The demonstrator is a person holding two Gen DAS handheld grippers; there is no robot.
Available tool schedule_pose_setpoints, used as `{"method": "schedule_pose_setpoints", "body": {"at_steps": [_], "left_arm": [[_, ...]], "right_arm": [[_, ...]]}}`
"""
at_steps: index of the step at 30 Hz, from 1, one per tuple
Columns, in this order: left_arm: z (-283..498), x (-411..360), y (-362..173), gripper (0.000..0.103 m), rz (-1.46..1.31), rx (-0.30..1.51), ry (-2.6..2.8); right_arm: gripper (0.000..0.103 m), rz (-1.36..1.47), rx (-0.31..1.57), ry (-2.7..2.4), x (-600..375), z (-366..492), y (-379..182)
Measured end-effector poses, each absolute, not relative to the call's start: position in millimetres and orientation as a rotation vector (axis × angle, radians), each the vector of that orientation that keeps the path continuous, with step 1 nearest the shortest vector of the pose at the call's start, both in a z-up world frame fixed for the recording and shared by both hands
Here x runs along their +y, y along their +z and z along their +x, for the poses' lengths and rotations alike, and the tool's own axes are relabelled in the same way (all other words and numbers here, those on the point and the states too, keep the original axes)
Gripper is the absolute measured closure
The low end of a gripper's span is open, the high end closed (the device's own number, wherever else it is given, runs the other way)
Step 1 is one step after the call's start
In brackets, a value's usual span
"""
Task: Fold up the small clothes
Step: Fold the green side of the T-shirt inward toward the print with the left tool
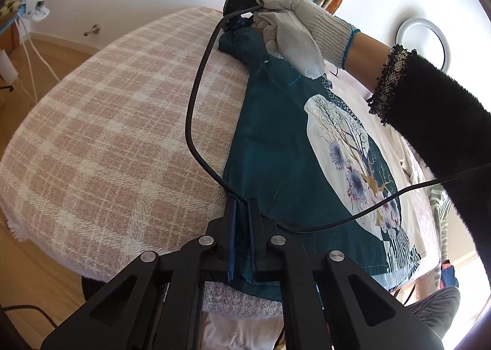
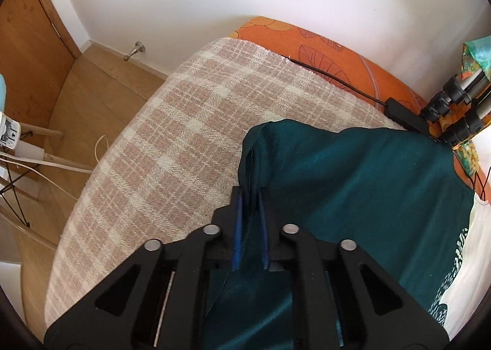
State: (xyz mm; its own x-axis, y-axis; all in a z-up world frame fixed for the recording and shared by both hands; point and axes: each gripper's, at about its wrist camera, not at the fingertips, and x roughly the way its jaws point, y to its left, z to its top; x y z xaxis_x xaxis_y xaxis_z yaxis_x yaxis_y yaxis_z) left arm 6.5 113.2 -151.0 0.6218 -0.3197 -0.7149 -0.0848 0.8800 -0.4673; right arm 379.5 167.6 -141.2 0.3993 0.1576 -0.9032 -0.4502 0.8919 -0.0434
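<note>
Only the left view is showing the gloved hand (image 1: 294, 33) gripping the right tongs (image 1: 242, 26), wrist angling down at the shirt's (image 1: 276, 147) far edge. Both tongs, left (image 1: 242, 236) included, are pinching one teal shirt lying on the plaid blanket (image 1: 107, 135).
</note>
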Motion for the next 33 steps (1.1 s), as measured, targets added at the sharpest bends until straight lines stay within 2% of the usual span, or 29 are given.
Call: {"method": "schedule_pose_setpoints", "body": {"at_steps": [14,17,22,28,33], "left_arm": [[-2,102,-125,0.101,-0.435,0.821,-0.172],[-2,103,-121,0.101,-0.521,0.817,-0.239],[-1,74,-107,0.101,-0.449,0.801,-0.296],[4,26,-99,0.101,-0.383,0.819,-0.411],[12,-15,-106,0.101,-0.331,0.871,-0.485]], "right_arm": [[0.099,-0.162,0.988,0.400,95,372,-74],[0.099,-0.144,0.972,0.385,70,368,-61],[0.099,-0.134,0.946,0.356,20,361,-40],[0.099,-0.131,0.944,0.271,-51,354,-37],[0.099,-0.095,0.973,0.223,-99,360,-55]]}}
